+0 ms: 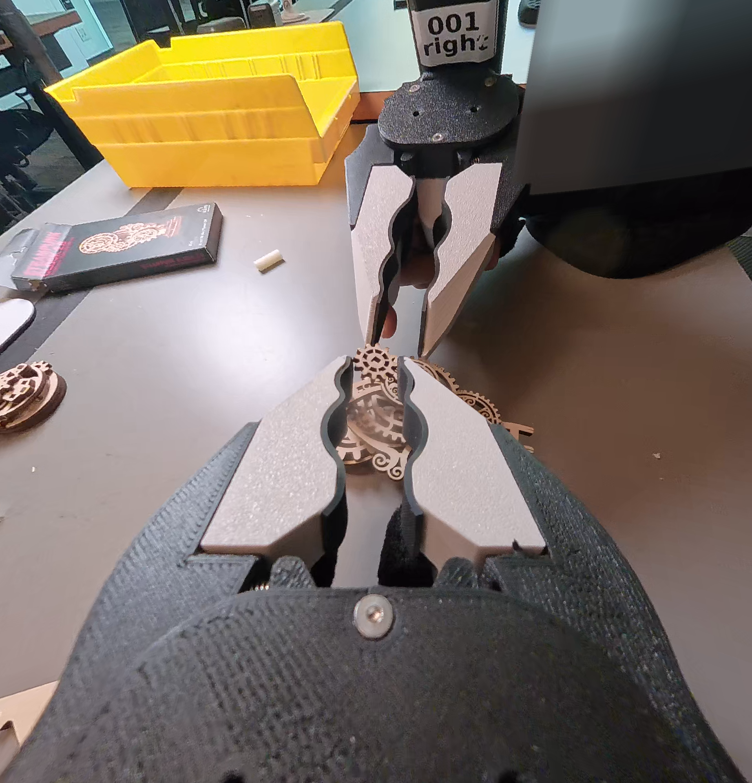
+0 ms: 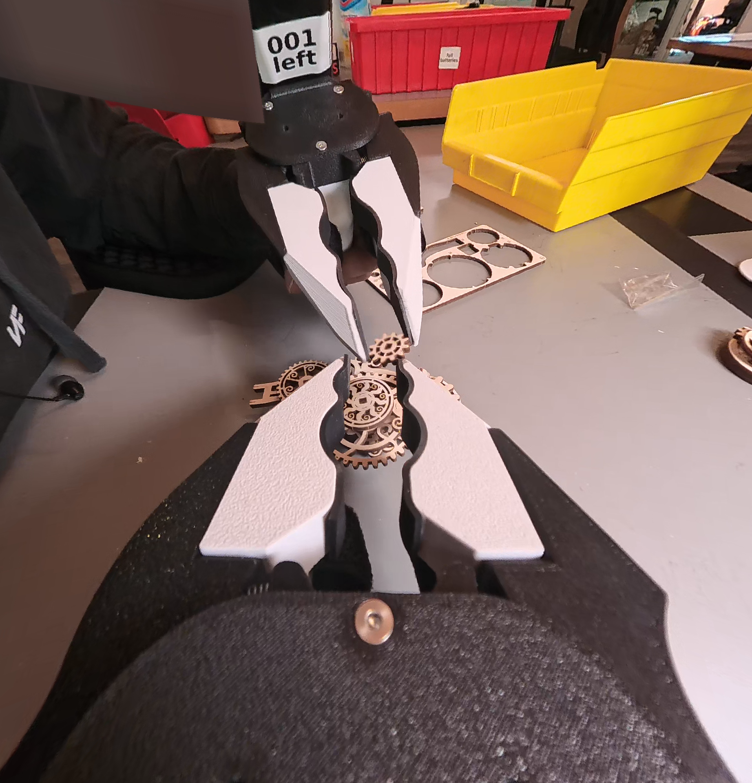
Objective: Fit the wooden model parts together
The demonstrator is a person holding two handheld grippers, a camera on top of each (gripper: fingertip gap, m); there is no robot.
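Note:
A flat wooden gear model lies on the grey table; in the right wrist view its ornate round disc shows. My left gripper reaches over it and is shut on a small wooden gear, one pad on each side, just above the model's edge. The same gear shows between the left gripper's tips in the right wrist view. My right gripper faces it from the other side, open, with its fingers astride the model and nothing pressed between them. Its tips stand just beyond the small gear.
A yellow bin stands at the back, with a red bin behind it. A black box, a small white peg, a built wooden piece, an emptied wooden sheet and a small plastic bag lie around. A person's dark sleeve is close by. Both grippers' tips are close together, under 4 cm apart.

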